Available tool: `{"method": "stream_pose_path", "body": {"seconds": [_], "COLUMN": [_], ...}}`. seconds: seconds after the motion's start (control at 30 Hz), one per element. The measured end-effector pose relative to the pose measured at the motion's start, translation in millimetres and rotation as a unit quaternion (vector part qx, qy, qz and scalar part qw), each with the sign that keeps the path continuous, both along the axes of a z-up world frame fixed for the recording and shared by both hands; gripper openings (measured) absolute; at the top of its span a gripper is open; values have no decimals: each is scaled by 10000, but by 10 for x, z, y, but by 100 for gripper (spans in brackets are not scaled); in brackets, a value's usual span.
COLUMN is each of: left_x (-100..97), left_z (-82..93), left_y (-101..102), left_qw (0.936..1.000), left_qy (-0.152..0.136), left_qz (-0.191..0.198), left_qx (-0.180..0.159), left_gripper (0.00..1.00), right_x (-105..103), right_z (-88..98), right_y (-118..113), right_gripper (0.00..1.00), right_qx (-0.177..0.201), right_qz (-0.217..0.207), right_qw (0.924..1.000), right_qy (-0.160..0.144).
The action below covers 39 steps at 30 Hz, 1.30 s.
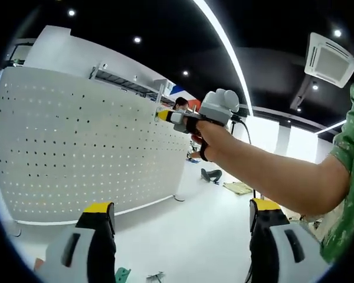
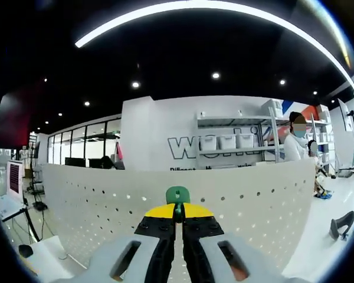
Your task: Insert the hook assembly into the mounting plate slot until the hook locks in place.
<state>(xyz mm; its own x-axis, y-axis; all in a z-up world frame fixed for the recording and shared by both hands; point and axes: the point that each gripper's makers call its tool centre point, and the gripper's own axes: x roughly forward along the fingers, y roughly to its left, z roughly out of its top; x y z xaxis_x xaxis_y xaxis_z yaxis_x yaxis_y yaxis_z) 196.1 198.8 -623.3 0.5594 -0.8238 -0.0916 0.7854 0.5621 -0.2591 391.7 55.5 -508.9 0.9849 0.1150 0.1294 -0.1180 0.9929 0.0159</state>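
Hook: green hook assembly (image 2: 177,195) pinched at tips of right gripper (image 2: 178,213), right gripper view; only a rounded green tab shows above the yellow tips, at 12 o'clock from them. Long axis: can't tell, rest hidden betw. jaws.
Plate: white perforated mounting plate (image 1: 88,141) stands upright; hook sits just in front of its face, near top edge (image 2: 183,171). Contact w/ plate: can't tell.
Right gripper: jaws closed tight on hook, no gap. In left gripper view it shows at 12–1 o'clock (image 1: 165,115), nose pointed at plate's upper right part.
Hand/arm: person's hand (image 1: 209,132) wraps the handle; bare forearm runs out to 4 o'clock, green sleeve (image 1: 348,177) at edge.
Left gripper: (image 1: 180,215) jaws wide apart, nothing betw. them; held low, well back from plate.
Room: open white floor (image 1: 189,230) below plate and to 3 o'clock.
Bkgd: shelving (image 2: 236,141), person (image 2: 295,144) behind plate.
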Motion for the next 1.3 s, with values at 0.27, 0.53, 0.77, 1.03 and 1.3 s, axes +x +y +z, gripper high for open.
{"method": "stream_pose_path", "body": {"seconds": [0.27,0.53,0.77,1.03,1.3], "left_x": [32,51,63,86,98], "left_z": [-49,-92,-114,-110,-124], "left_y": [14,16,31,63,66], "left_qw": [10000,9999,9999,9999,9999], "left_qy": [56,106,135,132,146], "left_qz": [24,20,25,53,51], "left_qx": [28,48,59,60,58], "left_gripper": [97,96,96,95,95], "right_x": [75,124,141,158,191], "right_z": [-6,-40,-34,-21,-25], "right_y": [-11,-17,-12,-6,-20], "right_gripper": [2,2,2,2,2], "right_qx": [46,97,113,140,165], "right_qz": [-6,-28,-26,-20,-38], "right_qw": [10000,9999,9999,9998,9998], "right_qy": [-2,18,-22,-102,-115]}}
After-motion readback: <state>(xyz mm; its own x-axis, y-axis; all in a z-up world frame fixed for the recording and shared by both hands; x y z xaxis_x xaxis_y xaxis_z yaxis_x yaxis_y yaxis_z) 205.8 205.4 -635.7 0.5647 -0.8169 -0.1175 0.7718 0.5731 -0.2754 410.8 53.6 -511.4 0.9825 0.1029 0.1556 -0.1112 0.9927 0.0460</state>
